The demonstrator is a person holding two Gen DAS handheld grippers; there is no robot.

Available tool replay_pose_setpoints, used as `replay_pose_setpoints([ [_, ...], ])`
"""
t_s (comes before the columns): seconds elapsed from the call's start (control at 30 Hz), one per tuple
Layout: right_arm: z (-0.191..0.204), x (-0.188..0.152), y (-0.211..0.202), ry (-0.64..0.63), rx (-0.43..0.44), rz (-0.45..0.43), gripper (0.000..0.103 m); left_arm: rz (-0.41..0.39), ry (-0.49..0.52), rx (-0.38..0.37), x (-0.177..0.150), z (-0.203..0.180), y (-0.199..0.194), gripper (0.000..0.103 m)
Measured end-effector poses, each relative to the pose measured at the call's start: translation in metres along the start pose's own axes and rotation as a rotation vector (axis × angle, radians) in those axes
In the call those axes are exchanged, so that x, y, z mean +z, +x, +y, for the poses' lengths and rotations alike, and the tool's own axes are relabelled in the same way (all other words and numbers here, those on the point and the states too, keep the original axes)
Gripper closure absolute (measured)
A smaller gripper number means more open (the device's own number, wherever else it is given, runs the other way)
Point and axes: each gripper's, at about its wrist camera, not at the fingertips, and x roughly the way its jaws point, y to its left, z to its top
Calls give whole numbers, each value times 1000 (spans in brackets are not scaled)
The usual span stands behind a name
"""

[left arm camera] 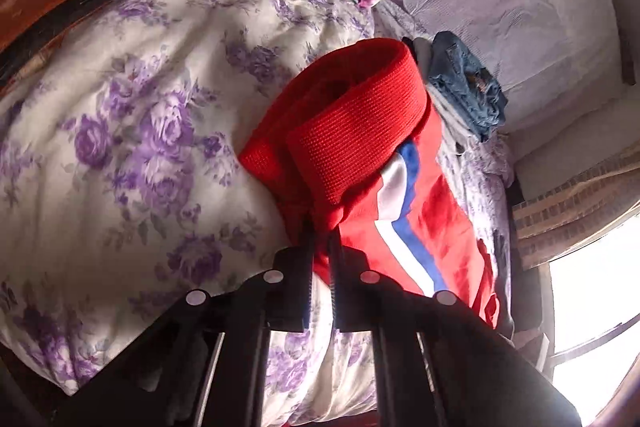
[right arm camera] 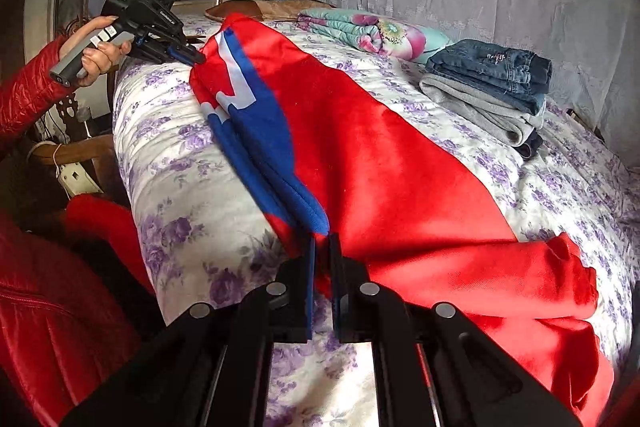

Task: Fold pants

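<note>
Two tools are both clenched on the red pants [right arm camera: 400, 187], which lie stretched along the near edge of the bed [right arm camera: 172, 155]. Left tool [left arm camera: 322, 227] pinches the cloth just below the ribbed cuff; right tool [right arm camera: 322, 243] grips the far end, at the blue-lined edge. By my reading the legs already lie one over the other lengthwise, so the first fold looks done; bringing the two ends together, probably once or twice, is left, then setting the bundle beside the stack of folded clothes [right arm camera: 488, 87] further back on the bed, near the folded floral quilt [right arm camera: 368, 31]
</note>
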Motion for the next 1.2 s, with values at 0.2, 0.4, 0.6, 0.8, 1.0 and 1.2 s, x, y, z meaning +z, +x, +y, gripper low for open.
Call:
replay_pose_setpoints([
  [0.2, 6, -1, 4, -26, 5, 60, 90, -130, 100, 74, -7, -21, -35, 96],
  [0.4, 2, -5, 5, 26, 19, 31, 88, -266, 240, 64, -2, -78, -61, 65],
  [0.6, -8, -14, 3, 123, 69, -3, 86, -106, 332, 201, 21, -104, 24, 45],
  [0.8, -10, -21, 1, 186, 98, -44, 78, -158, 305, 184, 5, -69, 26, 61],
  [1.0, -12, -10, -20, 235, 115, -72, 58, -270, 410, 106, -32, -106, -7, 14],
  [1.2, -88, -15, -75, 530, -87, -152, 32, -65, 607, 321, -61, -119, 80, 5],
])
